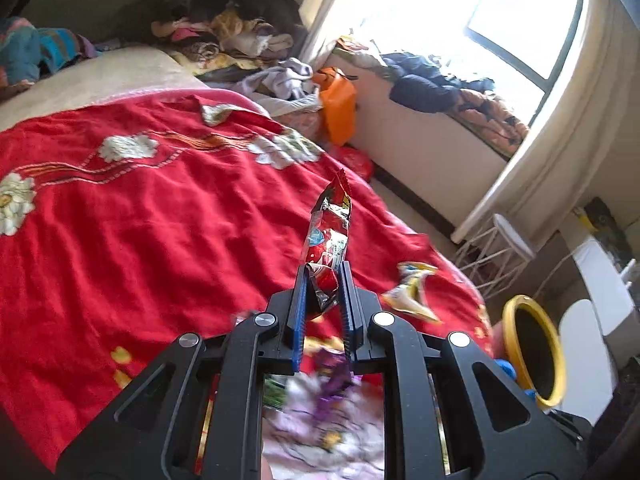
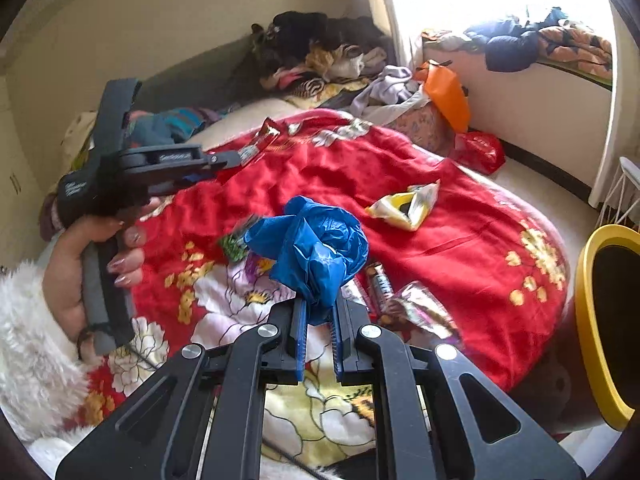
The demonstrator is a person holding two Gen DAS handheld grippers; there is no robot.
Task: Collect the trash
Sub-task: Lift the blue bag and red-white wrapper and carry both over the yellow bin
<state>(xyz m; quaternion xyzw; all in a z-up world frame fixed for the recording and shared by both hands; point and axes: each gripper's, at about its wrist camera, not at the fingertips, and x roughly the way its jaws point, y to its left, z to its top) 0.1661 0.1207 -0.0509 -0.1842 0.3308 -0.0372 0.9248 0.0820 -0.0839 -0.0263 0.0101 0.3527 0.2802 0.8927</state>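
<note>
Bed (image 2: 460, 216) under the red blanket keeps most of the litter, so collecting looks barely begun: a yellow wrapper (image 2: 404, 206) mid-blanket and foil wrappers (image 2: 416, 308) near the foot edge remain. Beyond the foot corner stands the yellow-rimmed bin (image 2: 592, 320), apparently the destination. Right gripper (image 2: 320, 304) is clamped on a blue plastic bag (image 2: 312, 248); left gripper (image 1: 324, 280) pinches a red snack wrapper (image 1: 328, 236), both lifted clear.

Bin (image 2: 584, 320) cut by right edge of my right view; inside dark, contents unreadable. Small wrappers (image 2: 240, 240) behind blue bag (image 2: 312, 248) blurred, print illegible. In my left view, bedding under gripper (image 1: 324, 280) smeared; window (image 1: 520, 12) blown out.
</note>
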